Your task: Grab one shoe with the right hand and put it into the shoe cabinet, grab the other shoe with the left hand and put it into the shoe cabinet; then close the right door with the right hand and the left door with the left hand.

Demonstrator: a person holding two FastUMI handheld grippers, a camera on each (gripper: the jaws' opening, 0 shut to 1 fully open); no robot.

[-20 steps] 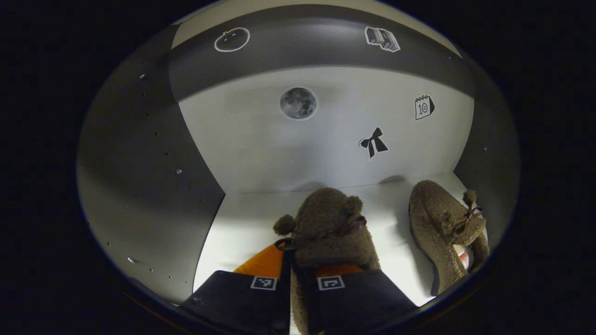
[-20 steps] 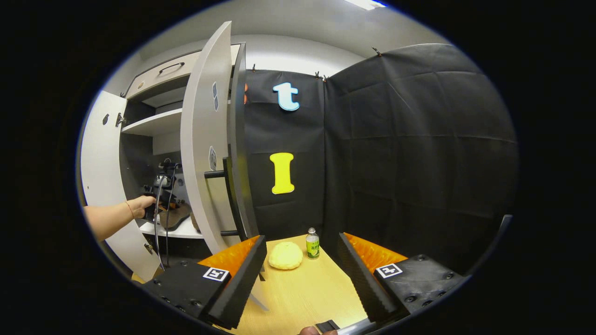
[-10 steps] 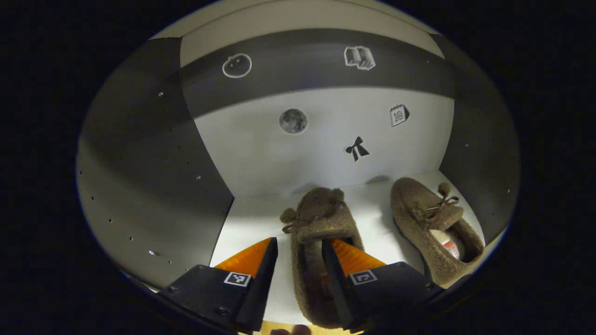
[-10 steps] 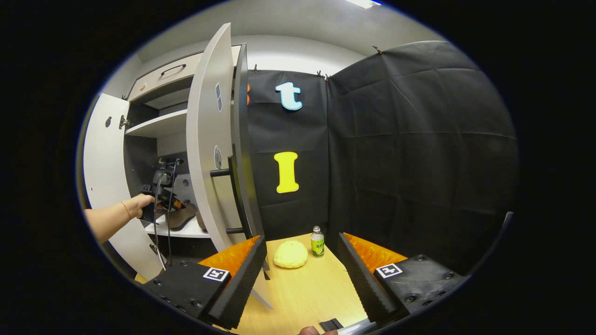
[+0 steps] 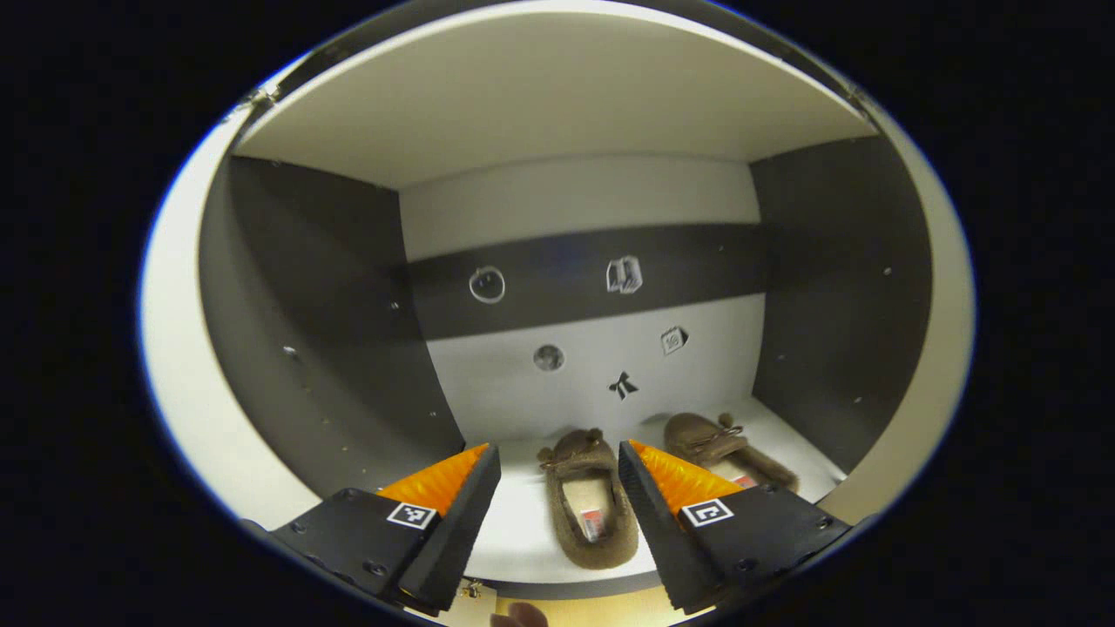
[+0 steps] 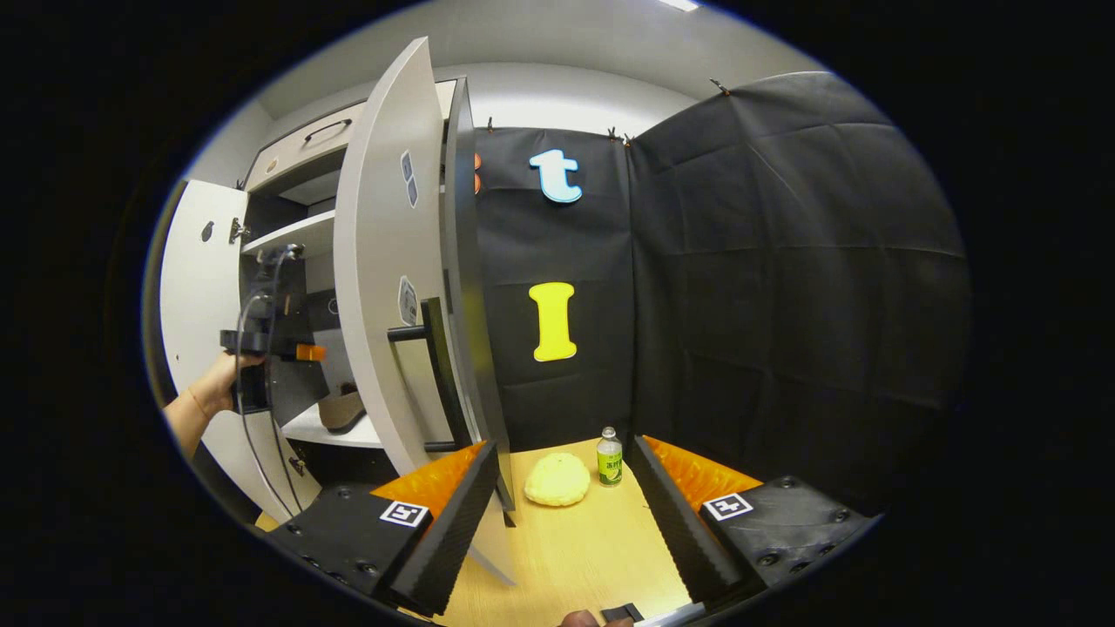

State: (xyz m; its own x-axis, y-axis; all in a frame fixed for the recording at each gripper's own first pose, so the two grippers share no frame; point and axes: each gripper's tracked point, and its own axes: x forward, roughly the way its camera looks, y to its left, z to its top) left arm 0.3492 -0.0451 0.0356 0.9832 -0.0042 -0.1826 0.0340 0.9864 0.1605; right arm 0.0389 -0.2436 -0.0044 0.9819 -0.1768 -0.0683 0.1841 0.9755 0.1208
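In the left gripper view, your left tongs (image 5: 557, 488) stood apart and empty before the shoe cabinet (image 5: 287, 348), both fuzzy brown shoes side by side on its shelf: one (image 5: 585, 505) between the fingers, the other (image 5: 727, 448) rightward. Your right tongs (image 6: 564, 496) stood apart over the counter (image 6: 575, 549), beside the open right door (image 6: 388, 261).

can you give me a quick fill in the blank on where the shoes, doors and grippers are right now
1. Both brown shoes lie on the cabinet's white ____.
2. The left gripper is open and holds ____.
3. The right door of the cabinet stands ____.
4. On the wooden table, beside the yellow bun-shaped thing, stands a small green ____.

Missing words: shelf; nothing; open; bottle
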